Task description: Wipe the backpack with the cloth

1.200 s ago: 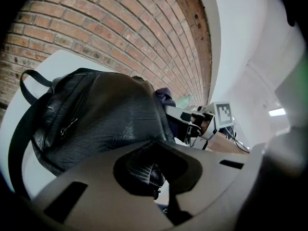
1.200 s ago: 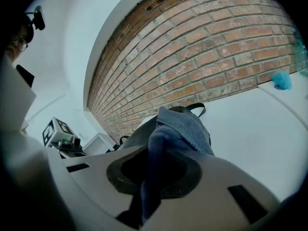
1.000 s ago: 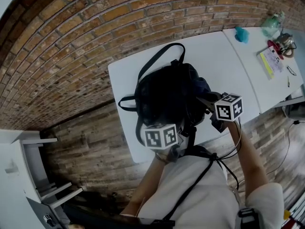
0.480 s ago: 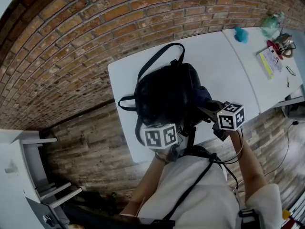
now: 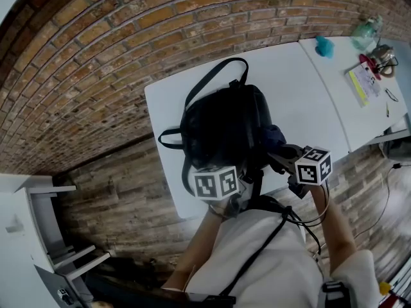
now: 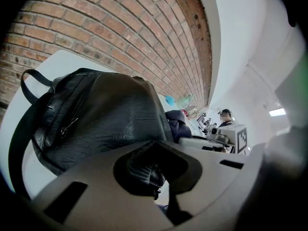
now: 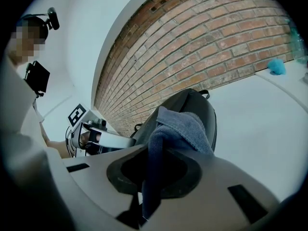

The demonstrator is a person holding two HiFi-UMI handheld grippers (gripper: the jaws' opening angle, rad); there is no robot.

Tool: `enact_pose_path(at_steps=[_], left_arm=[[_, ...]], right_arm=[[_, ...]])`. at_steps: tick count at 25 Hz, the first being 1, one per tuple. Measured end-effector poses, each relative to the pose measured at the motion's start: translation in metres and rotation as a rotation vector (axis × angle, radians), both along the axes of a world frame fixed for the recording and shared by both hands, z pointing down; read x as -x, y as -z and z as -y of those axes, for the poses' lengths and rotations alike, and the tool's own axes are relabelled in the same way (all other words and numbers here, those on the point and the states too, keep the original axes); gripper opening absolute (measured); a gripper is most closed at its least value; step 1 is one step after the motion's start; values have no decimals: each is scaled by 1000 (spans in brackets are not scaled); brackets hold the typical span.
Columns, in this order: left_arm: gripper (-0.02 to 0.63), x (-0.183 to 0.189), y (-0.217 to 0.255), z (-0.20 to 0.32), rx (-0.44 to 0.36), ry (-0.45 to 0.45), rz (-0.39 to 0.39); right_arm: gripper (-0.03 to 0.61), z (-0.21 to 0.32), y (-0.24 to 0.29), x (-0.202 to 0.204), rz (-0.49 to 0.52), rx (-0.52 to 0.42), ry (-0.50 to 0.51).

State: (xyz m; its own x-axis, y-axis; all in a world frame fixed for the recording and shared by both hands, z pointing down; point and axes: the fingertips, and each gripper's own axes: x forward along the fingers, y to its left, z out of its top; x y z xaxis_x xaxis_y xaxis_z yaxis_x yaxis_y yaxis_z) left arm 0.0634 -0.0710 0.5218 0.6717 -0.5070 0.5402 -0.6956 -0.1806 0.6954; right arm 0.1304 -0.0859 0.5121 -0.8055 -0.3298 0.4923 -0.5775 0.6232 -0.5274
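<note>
Pinning the black backpack to the white worktop at its 6 o'clock end with the left gripper, fingers clenched on a dark mesh fold of the bag. Grasping the blue-grey cloth in the right gripper, fingers clamped on it, wad at the bag's 4 o'clock flank. Long axis 12 to 6, carry loop at 12. Likely next: sweep from 4 toward 10 across the leather, right side nearer.

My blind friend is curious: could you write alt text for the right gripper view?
The right tool is shut on a blue-grey cloth, held before a black backpack on a white table. A brick wall runs behind.
</note>
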Motion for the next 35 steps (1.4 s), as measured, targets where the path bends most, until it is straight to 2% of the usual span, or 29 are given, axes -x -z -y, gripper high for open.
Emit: enact_pose_path(at_steps=[11, 13, 19, 21, 27, 35], left_arm=[[2, -1, 1, 0, -4, 14, 4], [2, -2, 2, 0, -4, 16, 5], [2, -1, 5, -1, -9, 27, 11], [2, -1, 6, -4, -7, 28, 13], [2, 1, 7, -7, -4, 32, 15], [2, 7, 11, -5, -12, 48, 14]], right_arm=[[46, -6, 4, -4, 5, 37, 7], [46, 2, 15, -7, -5, 20, 1], [46, 67, 57, 3, -60, -140, 34], [46, 91, 63, 12, -78, -167, 41], [46, 155, 56, 42, -177, -190, 66], [47, 195, 28, 58, -303, -131, 49]])
